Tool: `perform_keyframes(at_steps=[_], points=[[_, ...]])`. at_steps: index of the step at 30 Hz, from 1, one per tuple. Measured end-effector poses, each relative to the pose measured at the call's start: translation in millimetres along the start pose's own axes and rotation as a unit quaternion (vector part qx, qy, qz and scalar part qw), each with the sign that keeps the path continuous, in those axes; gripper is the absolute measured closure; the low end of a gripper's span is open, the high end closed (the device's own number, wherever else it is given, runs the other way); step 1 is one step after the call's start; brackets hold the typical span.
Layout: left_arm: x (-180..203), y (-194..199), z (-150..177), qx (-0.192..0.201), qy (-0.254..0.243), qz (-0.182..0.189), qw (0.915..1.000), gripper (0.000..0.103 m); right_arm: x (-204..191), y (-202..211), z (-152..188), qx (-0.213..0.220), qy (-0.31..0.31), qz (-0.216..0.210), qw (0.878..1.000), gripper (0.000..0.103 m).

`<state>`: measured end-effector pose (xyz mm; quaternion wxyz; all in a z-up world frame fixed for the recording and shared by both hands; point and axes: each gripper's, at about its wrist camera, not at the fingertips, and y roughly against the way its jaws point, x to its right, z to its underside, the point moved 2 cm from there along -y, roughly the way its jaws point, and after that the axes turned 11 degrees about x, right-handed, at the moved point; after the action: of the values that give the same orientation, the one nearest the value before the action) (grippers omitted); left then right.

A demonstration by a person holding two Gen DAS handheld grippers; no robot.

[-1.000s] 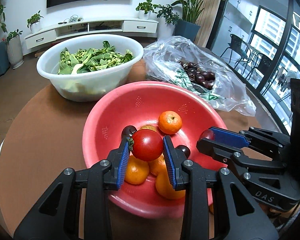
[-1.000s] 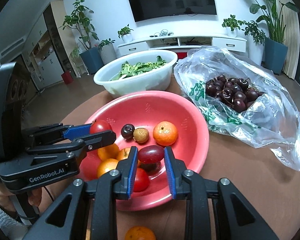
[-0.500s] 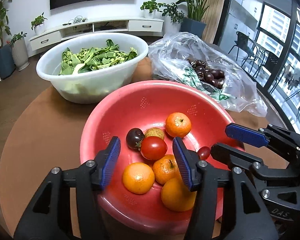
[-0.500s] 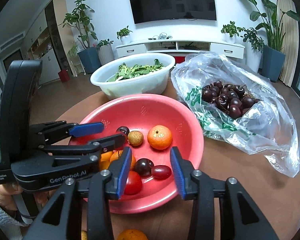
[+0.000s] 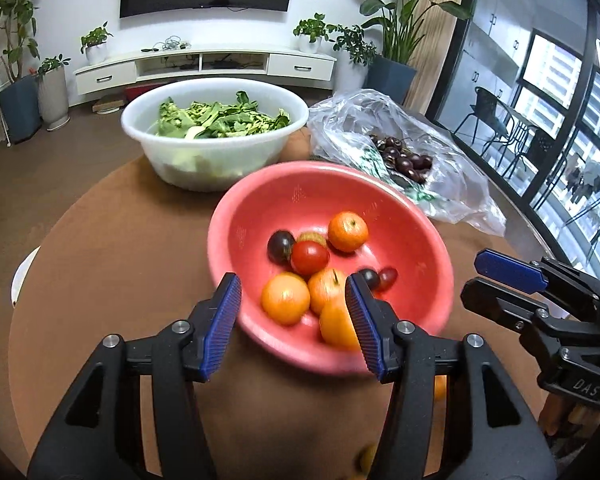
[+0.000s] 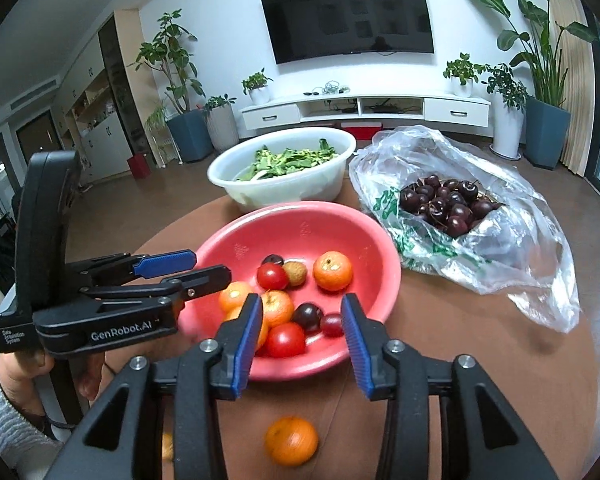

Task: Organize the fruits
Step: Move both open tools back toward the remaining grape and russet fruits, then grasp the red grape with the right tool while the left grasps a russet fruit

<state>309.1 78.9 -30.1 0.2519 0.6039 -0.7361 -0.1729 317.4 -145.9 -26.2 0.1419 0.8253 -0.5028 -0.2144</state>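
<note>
A red bowl (image 5: 420,216) (image 6: 364,232) on the brown round table holds several oranges, two tomatoes, dark cherries, a lychee and a red grape. My left gripper (image 5: 290,292) hovers open over the bowl's near rim with nothing between its pads; the tomato (image 5: 309,257) lies in the bowl beyond it. My right gripper (image 6: 301,304) is open too, above the near rim, with the grape (image 6: 332,324) and a dark cherry (image 6: 307,314) lying loose below it. Each gripper shows in the other's view, the right gripper (image 5: 500,276) at the right and the left gripper (image 6: 180,268) at the left.
A white basin (image 5: 220,160) (image 6: 292,188) of green leaves stands behind the red bowl. A clear plastic bag of dark cherries (image 5: 400,160) (image 6: 444,200) lies to the right of it. A loose orange (image 6: 291,440) sits on the table near me. A hand and grey sleeve (image 6: 8,420) hold the left gripper.
The left gripper opened and let the tomato drop into the bowl; the right opened and let go of the red grape. Both have drawn back and up from the bowl.
</note>
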Motion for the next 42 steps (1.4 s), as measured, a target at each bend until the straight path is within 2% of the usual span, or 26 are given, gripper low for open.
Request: perform_keyframes(at_steps=[5, 13, 18, 26, 36, 42], points=[[3, 35, 25, 0.004, -0.002, -0.002, 1.0000, 0.051, -16, 29, 23, -0.003, 0.008, -0.014, 1.000, 0.058], [6, 78, 69, -0.005, 0.006, -0.003, 1.0000, 0.051, -51, 57, 82, -0.051, 0.037, -0.048, 0.997, 0.059], [8, 96, 90, -0.010, 0.009, -0.002, 0.9999, 0.051, -62, 62, 105, -0.072, 0.051, -0.058, 0.994, 0.059], [11, 114, 108, -0.013, 0.012, -0.004, 0.9998, 0.051, -69, 56, 122, -0.099, 0.062, -0.067, 0.991, 0.061], [16, 111, 114, -0.021, 0.004, 0.001, 0.9998, 0.051, -79, 48, 133, -0.111, 0.088, -0.065, 0.988, 0.065], [23, 107, 117, -0.030, -0.010, 0.009, 0.9995, 0.051, -77, 45, 132, -0.112, 0.094, -0.054, 0.988, 0.076]])
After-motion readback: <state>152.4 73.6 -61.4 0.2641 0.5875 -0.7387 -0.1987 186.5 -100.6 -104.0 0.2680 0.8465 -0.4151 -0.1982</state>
